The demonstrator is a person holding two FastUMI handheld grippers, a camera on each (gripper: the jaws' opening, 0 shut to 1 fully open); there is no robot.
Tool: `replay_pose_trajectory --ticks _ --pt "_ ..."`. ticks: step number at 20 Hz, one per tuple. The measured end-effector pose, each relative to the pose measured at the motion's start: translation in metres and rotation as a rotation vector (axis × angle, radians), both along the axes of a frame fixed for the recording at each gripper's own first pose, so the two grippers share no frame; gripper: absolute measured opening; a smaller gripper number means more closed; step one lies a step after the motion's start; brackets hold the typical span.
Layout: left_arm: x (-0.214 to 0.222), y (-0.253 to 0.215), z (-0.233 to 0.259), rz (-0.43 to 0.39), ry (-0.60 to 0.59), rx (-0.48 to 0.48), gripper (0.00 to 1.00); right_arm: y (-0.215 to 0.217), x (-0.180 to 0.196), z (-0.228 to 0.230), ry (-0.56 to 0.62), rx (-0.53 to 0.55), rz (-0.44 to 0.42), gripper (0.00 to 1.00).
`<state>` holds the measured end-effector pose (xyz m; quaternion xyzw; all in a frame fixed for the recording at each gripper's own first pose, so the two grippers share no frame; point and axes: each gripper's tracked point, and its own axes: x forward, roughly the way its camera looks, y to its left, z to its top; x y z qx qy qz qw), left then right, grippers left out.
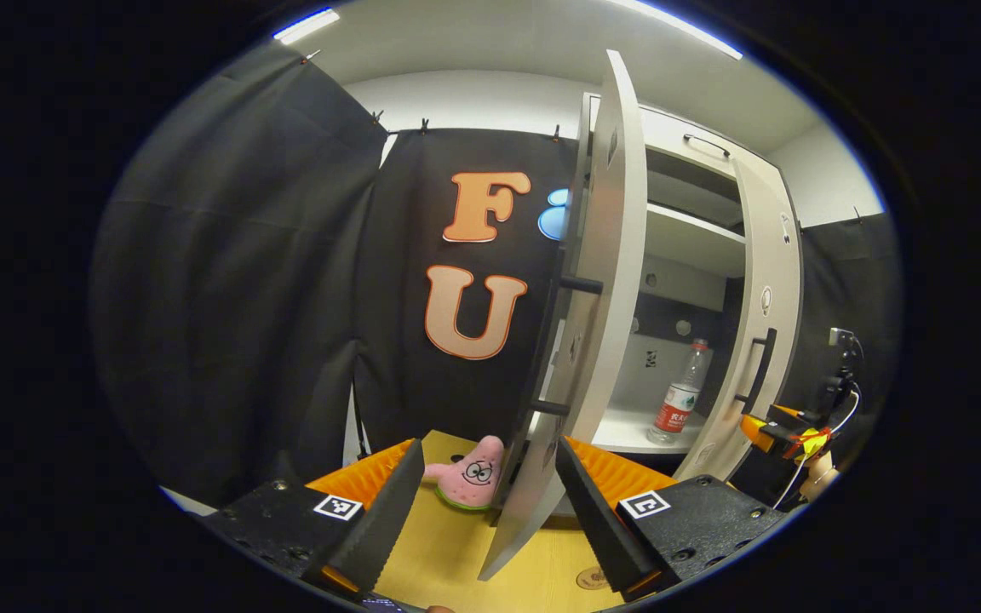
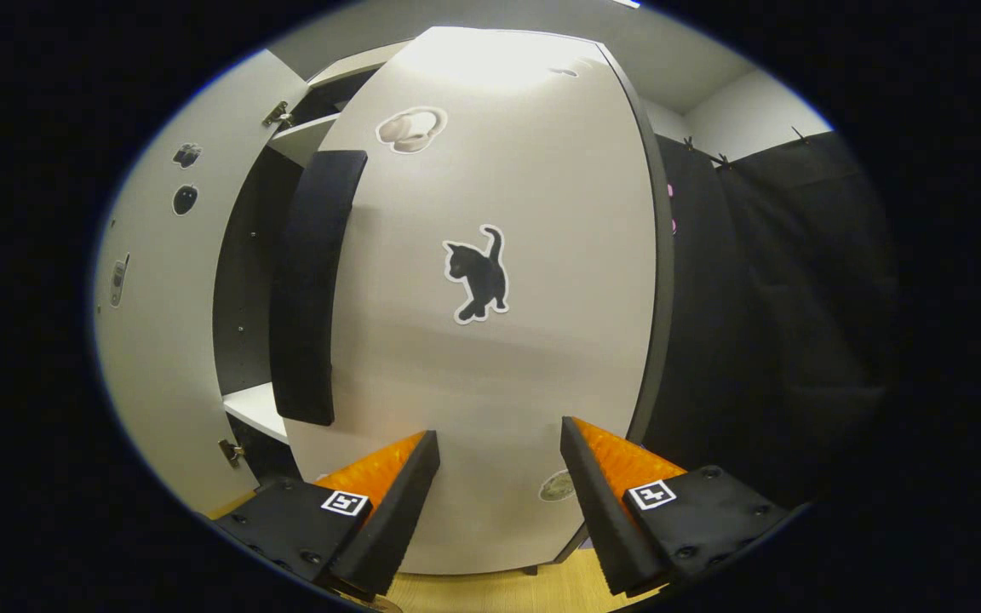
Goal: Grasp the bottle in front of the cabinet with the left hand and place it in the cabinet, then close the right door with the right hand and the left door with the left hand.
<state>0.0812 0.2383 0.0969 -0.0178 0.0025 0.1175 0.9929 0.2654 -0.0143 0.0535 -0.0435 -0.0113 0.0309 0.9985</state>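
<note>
The water bottle (image 1: 679, 393) stands upright on the cabinet's lower white shelf (image 1: 627, 430), clear plastic with a red label, between the two open doors. We go left to right through the left gripper view: a pink star-shaped plush toy (image 1: 473, 478) lies on the wooden desk (image 1: 456, 553) beside the foot of the left door (image 1: 597, 281). That door stands edge-on to us, its black handle (image 1: 580, 284) pointing toward the booth wall. Our left claw (image 1: 486, 477) is spread wide and holds nothing; the door's lower edge sits between its fingers, though we cannot tell whether either finger touches it. Past the bottle comes the right door (image 1: 767, 323), partly open, with a dark handle (image 1: 759, 370). At the far right edge we see the other gripper (image 1: 784, 434), orange and black, near that door's outer face.

In the right gripper view, the left door's inner face shows at the far left, then the dark cabinet interior. The right door (image 2: 490, 340) follows, with its long black handle (image 2: 312, 289) and a black cat sticker (image 2: 478, 274). Our right claw (image 2: 497, 451) is open wide, empty, its tips close to the door face; we cannot tell whether they touch.
</note>
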Motion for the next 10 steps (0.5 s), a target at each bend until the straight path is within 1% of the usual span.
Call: replay_pose_trajectory --ticks 2,4,6,9,10 --pt "0.002 -0.005 0.001 -0.026 -0.008 -0.002 0.94 -0.011 -0.021 0.009 -0.019 0.006 -0.009 0.95" --pt "0.001 -0.019 -0.001 -0.088 -0.005 -0.024 0.94 -0.021 -0.041 0.019 -0.036 0.011 -0.016 0.95" --pt "0.001 -0.012 -0.001 -0.086 -0.006 -0.038 0.94 -0.031 -0.060 0.023 -0.033 0.020 -0.016 0.95" --pt "0.002 -0.011 -0.003 -0.117 -0.014 -0.057 0.94 -0.055 -0.093 0.035 -0.058 0.038 -0.040 0.95" --pt "0.001 -0.009 -0.004 -0.110 -0.007 -0.052 0.94 -0.062 -0.102 0.037 -0.060 0.039 -0.047 0.95"
